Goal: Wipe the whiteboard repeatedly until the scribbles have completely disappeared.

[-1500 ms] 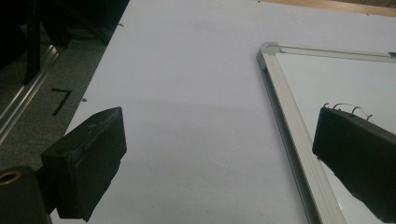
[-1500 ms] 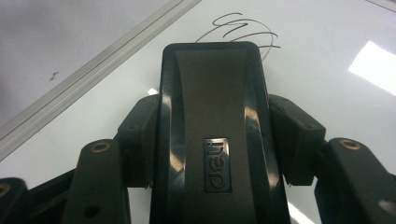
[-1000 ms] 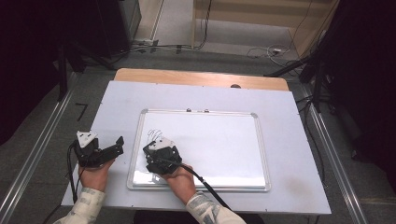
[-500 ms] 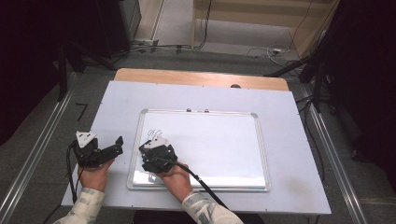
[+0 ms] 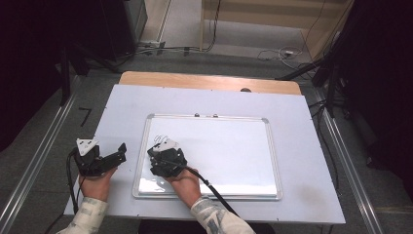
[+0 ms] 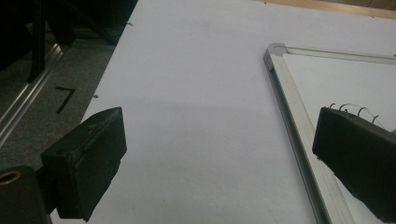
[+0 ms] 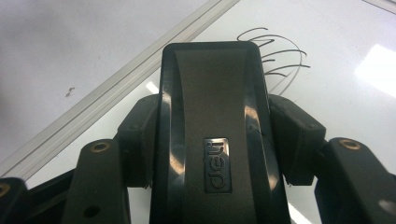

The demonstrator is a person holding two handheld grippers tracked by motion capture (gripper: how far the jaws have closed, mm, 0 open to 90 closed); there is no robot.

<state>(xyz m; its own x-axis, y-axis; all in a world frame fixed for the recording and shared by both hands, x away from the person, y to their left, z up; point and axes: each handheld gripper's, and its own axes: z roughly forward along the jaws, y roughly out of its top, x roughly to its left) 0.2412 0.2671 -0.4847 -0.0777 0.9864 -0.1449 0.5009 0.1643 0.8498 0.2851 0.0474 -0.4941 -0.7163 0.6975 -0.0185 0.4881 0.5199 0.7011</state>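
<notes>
The right gripper point(image 5: 163, 155) has its jaws clenched on a black plastic whiteboard eraser point(image 7: 210, 130), pressed flat on the silver-framed white whiteboard point(image 5: 272, 161). Just ahead of those jaws lie thin looping black marker scribbles point(image 7: 275, 56), with the board's frame off to one side. The left gripper point(image 5: 109, 157) rests on the white counter point(image 6: 187, 93) beside the board, jaws released and wide, nothing between them

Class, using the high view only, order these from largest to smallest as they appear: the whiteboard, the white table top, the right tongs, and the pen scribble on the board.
1. White table top
2. Whiteboard
3. Right tongs
4. Pen scribble
</notes>
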